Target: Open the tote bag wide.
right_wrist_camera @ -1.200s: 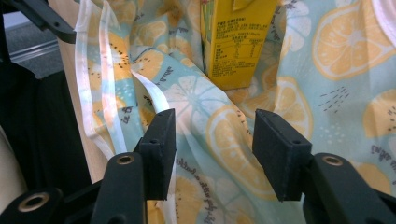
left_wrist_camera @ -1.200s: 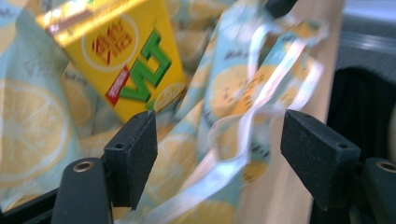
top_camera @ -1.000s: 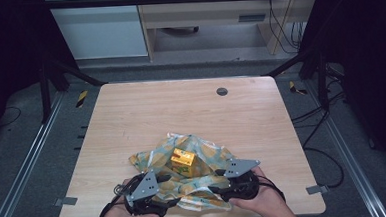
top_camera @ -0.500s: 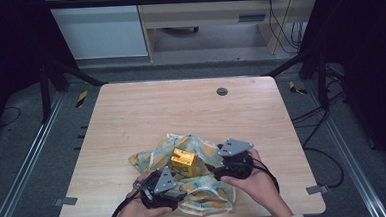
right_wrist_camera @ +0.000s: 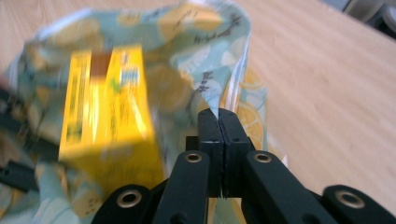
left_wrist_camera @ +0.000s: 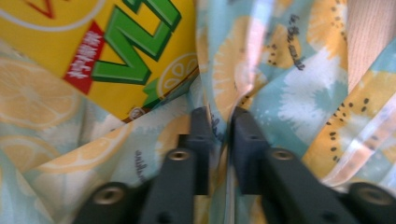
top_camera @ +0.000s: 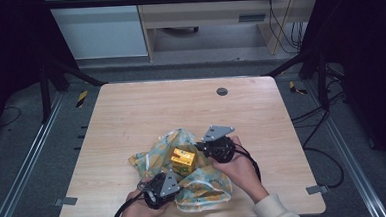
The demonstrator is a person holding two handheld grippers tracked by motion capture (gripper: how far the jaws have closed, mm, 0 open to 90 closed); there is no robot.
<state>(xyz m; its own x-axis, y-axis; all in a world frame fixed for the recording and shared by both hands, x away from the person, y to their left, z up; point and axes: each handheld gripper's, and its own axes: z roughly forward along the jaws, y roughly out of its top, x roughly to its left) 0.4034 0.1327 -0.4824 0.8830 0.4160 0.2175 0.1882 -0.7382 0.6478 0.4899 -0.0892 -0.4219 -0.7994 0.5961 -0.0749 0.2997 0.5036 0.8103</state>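
A yellow carton [top_camera: 183, 159] with green lettering stands on a crumpled cloth [top_camera: 205, 187] printed with lemon and kiwi slices on pale blue, which lies on the near middle of the wooden tabletop [top_camera: 146, 116], close to the person's edge. The cloth bunches up around the carton, with folds rising on its far side and spreading toward the near edge. In the left gripper view the carton [left_wrist_camera: 93, 46] fills the upper left, and a fold of the cloth [left_wrist_camera: 280, 84] passes between the two black fingers [left_wrist_camera: 201, 140] of the left gripper [left_wrist_camera: 219, 135], which pinch it with a narrow gap left between them. In the high view the left gripper [top_camera: 157, 188] sits at the near left edge of the cloth, held by the left hand [top_camera: 136, 216]. The right gripper [top_camera: 215, 146] is just right of the carton, held by the right hand [top_camera: 241, 168]. In the right gripper view its fingers [right_wrist_camera: 210, 135] are pressed together on a lifted edge of the cloth [right_wrist_camera: 219, 51], with the blurred carton [right_wrist_camera: 107, 116] to their left. A small dark round disc [top_camera: 222, 91] lies on the far part of the tabletop, well apart from the cloth
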